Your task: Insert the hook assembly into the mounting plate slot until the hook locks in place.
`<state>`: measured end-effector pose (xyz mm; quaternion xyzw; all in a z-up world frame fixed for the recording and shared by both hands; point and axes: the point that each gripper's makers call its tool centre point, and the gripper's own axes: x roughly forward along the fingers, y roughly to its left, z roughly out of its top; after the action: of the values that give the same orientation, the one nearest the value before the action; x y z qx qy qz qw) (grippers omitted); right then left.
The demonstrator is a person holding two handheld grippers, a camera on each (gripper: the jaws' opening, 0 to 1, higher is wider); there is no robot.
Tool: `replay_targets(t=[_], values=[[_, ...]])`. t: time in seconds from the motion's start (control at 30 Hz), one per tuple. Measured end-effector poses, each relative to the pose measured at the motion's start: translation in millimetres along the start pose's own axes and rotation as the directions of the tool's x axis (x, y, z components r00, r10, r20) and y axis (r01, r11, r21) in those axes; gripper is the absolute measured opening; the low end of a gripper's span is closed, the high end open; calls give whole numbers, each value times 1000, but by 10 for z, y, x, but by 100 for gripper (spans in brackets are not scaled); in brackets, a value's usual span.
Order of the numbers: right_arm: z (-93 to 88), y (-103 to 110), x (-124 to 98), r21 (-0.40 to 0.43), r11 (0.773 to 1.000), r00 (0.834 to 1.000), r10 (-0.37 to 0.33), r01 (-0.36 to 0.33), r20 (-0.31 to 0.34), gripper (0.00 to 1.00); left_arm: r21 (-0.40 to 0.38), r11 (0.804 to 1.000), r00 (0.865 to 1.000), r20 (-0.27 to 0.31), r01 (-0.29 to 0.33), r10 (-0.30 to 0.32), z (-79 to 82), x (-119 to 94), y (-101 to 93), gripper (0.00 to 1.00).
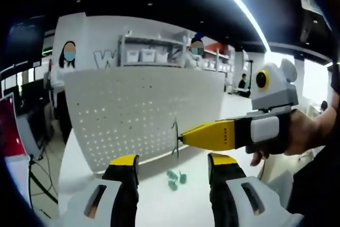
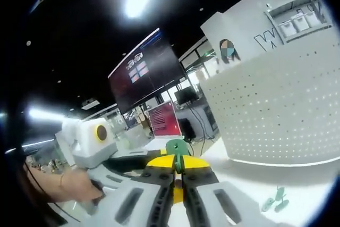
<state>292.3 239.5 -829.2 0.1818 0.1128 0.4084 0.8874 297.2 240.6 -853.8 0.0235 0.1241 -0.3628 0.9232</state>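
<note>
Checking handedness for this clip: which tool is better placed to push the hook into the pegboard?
Right. The right tool is shut on a hook near the pegboard; the left tool is open, empty.

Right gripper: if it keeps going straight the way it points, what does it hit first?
Probably the white pegboard. The right gripper, shut on a hook, aims its tip at the board's face with nothing between. The gap is hard to judge.

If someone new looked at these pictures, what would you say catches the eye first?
The white pegboard stands upright across the middle of the left gripper view. In front of it the right gripper holds a thin metal hook close to the board. Green hooks lie on the white table below.
</note>
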Motion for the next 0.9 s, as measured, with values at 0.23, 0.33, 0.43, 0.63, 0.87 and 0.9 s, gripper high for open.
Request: replay_targets(t=[0.23,0.33,0.43,0.63,0.87,0.9], values=[[-5,-6,3,-23,1000,1000,-5,5,-5,0,-21,1000,1000,11,13,-13,-27,11,-63,79],[-20,-22,11,-23,1000,1000,-9,9,-11,0,3,1000,999,34,10,-10,4,8,-76,83],[-22,-35,11,-33,999,1000,-12,11,-14,0,10,1000,999,46,-3,3,20,-11,-58,86],[-4,-110,12,-51,998,999,-33,33,-11,0,-31,999,998,62,-12,14,21,-41,10,93],[113,-298,7,-139,983,993,-113,118,41,0,-74,997,997,71,-10,15,-1,-49,41,100],[142,-333,7,-152,979,990,-128,135,55,0,-75,997,997,71,-9,14,-9,-43,39,100]])
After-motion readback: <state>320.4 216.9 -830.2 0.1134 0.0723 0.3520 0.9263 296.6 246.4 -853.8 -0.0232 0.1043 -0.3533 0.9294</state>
